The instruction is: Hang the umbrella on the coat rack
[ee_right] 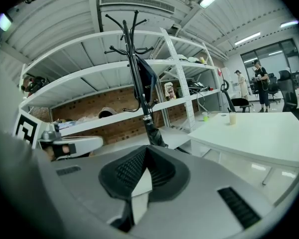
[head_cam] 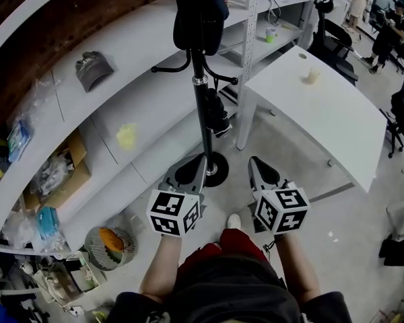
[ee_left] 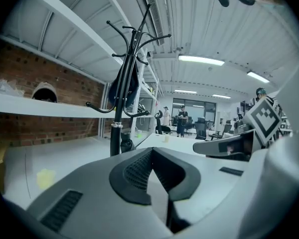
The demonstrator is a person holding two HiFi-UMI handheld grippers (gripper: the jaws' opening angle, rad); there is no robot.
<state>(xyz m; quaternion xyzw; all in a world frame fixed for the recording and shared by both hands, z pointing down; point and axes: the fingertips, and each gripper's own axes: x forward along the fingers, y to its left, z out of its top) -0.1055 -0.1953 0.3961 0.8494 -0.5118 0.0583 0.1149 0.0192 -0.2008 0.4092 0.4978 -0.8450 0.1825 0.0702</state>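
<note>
I am holding my left gripper point(head_cam: 200, 160) and right gripper point(head_cam: 255, 161) pressed together, empty. The umbrella point(head_cam: 217, 113) is hanging on the coat rack point(head_cam: 203, 89).

The black metal coat rack point(head_cam: 204, 133) bears a black folded umbrella point(head_cam: 217, 115) and a dark navy cloth bundle point(head_cam: 200, 12). The long curved shelves point(head_cam: 148, 106) are white and the brick wall point(head_cam: 67, 32) behind them is red-brown. The grey left gripper point(ee_left: 150, 152) and grey right gripper point(ee_right: 146, 149) have black ribbed pads and white cubes with black square markers.
</note>
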